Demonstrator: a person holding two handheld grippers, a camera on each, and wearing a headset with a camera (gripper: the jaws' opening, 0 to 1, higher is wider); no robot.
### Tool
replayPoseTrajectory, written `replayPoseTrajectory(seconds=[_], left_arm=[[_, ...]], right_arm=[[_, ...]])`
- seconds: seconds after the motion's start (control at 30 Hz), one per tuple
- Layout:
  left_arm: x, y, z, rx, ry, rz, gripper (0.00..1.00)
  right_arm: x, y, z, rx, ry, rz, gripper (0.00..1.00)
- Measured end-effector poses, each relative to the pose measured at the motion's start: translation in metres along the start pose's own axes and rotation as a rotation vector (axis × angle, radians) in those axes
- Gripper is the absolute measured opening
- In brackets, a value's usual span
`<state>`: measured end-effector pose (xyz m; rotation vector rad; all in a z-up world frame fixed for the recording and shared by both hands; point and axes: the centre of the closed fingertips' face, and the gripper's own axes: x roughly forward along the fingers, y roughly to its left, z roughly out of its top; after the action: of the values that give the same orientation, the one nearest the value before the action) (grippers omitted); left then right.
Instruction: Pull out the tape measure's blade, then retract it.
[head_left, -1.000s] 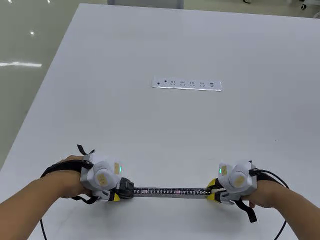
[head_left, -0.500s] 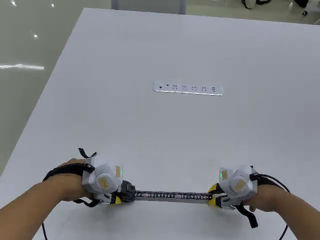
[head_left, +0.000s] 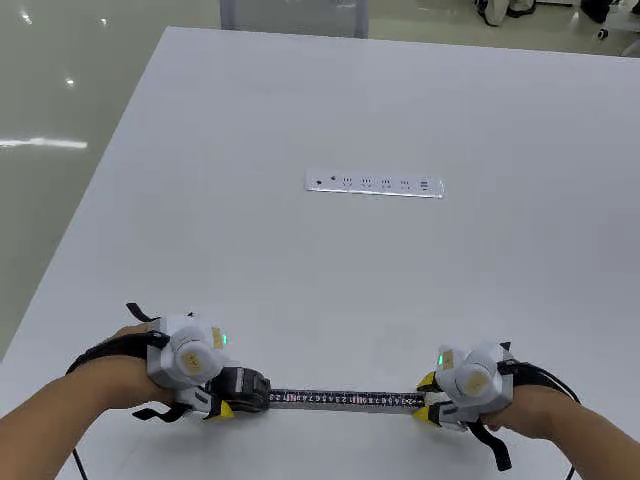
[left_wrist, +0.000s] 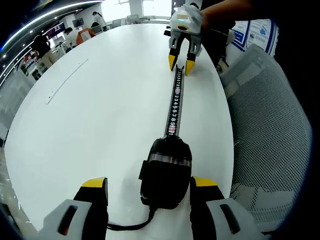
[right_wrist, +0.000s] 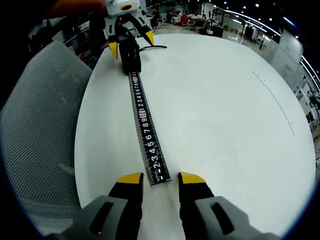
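At the worktop's (head_left: 300, 260) near edge, the left claw (left_wrist: 150, 183) stands wide astride the case (left_wrist: 166, 167). The right claw (right_wrist: 161, 178), narrowly parted, brackets the end of the blade (right_wrist: 145, 120), seemingly unpinched. The blade looks thin, springy and sharp-edged; pinch its end. The case looks dense; grip its flanks.

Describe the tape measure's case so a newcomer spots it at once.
On the white table, nearest the person, a numbered blade runs from the right hand-held gripper to the left hand-held gripper. The case sits at that left end: the only chunky black block.
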<state>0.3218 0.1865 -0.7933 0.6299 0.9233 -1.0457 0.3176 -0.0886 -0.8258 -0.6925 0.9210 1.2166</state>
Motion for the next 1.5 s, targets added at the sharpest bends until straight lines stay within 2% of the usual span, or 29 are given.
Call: replayPoseTrajectory(seconds=[0.07,0.13,0.2,0.23,0.3,0.33,0.37,0.4,0.5,0.53,0.6,0.63,0.67,0.73,0.77,0.83,0.9,1.0,1.07,1.2,1.27,1.3,1.33,1.4,1.43,1.5], left_arm=[[-0.002,-0.001,0.001,-0.076,-0.035,0.001,0.70],[-0.003,0.000,0.002,-0.133,-0.073,0.010,0.76],[-0.004,0.003,-0.001,-0.175,-0.093,0.037,0.82],[-0.007,0.011,-0.001,-0.205,-0.115,0.089,0.89],[-0.012,0.017,-0.004,-0.291,-0.148,0.133,0.98],[-0.015,0.019,-0.005,-0.320,-0.169,0.139,1.00],[-0.020,0.022,-0.006,-0.350,-0.196,0.162,1.00],[-0.023,0.025,-0.008,-0.366,-0.207,0.183,1.00],[-0.036,0.036,-0.016,-0.403,-0.241,0.271,1.00],[-0.041,0.038,-0.019,-0.441,-0.262,0.285,1.00],[-0.046,0.036,-0.022,-0.487,-0.288,0.283,1.00],[-0.050,0.037,-0.023,-0.520,-0.319,0.301,1.00],[-0.052,0.036,-0.024,-0.535,-0.336,0.308,1.00],[-0.057,0.032,-0.029,-0.545,-0.345,0.321,1.00],[-0.059,0.031,-0.028,-0.538,-0.363,0.329,1.00],[-0.062,0.025,-0.032,-0.538,-0.366,0.338,1.00],[-0.066,0.021,-0.034,-0.542,-0.392,0.349,1.00],[-0.071,0.016,-0.039,-0.555,-0.416,0.365,1.00],[-0.071,0.009,-0.042,-0.568,-0.417,0.356,1.00],[-0.073,0.000,-0.049,-0.585,-0.423,0.366,1.00],[-0.071,-0.008,-0.055,-0.598,-0.400,0.354,0.99],[-0.068,-0.010,-0.058,-0.590,-0.395,0.364,0.99],[-0.068,-0.010,-0.060,-0.576,-0.394,0.383,1.00],[-0.068,-0.016,-0.062,-0.587,-0.402,0.383,1.00],[-0.069,-0.018,-0.062,-0.601,-0.414,0.379,1.00],[-0.073,-0.022,-0.058,-0.587,-0.444,0.393,1.00]], right_arm=[[-0.002,0.001,-0.001,0.020,-0.006,-0.006,0.32],[-0.005,0.000,-0.001,0.034,-0.019,-0.024,0.35],[-0.009,-0.001,0.000,0.053,-0.033,-0.038,0.38],[-0.012,-0.002,0.002,0.067,-0.050,-0.054,0.40],[-0.018,-0.003,0.008,0.100,-0.093,-0.081,0.43],[-0.021,-0.004,0.010,0.122,-0.114,-0.096,0.44],[-0.026,-0.008,0.012,0.127,-0.137,-0.136,0.45],[-0.030,-0.010,0.012,0.115,-0.144,-0.162,0.44],[-0.039,-0.006,0.013,0.147,-0.181,-0.187,0.50],[-0.043,-0.006,0.012,0.172,-0.195,-0.196,0.52],[-0.050,-0.008,0.013,0.220,-0.244,-0.228,0.56],[-0.055,-0.011,0.011,0.234,-0.264,-0.262,0.59],[-0.059,-0.010,0.009,0.255,-0.268,-0.270,0.62],[-0.065,-0.004,0.004,0.258,-0.276,-0.271,0.64],[-0.068,-0.003,0.002,0.250,-0.282,-0.288,0.63],[-0.076,-0.002,-0.003,0.257,-0.293,-0.328,0.64],[-0.083,0.000,-0.004,0.287,-0.324,-0.359,0.69],[-0.090,0.002,-0.010,0.324,-0.341,-0.393,0.78],[-0.095,0.005,-0.013,0.349,-0.357,-0.406,0.84],[-0.100,0.011,-0.017,0.345,-0.387,-0.428,0.96],[-0.103,0.012,-0.021,0.361,-0.399,-0.444,0.98],[-0.103,0.015,-0.024,0.371,-0.409,-0.446,0.98],[-0.103,0.016,-0.026,0.376,-0.413,-0.449,0.99],[-0.100,0.023,-0.032,0.399,-0.401,-0.437,1.00],[-0.100,0.026,-0.036,0.401,-0.384,-0.444,1.00],[-0.101,0.034,-0.041,0.399,-0.373,-0.451,1.00]])
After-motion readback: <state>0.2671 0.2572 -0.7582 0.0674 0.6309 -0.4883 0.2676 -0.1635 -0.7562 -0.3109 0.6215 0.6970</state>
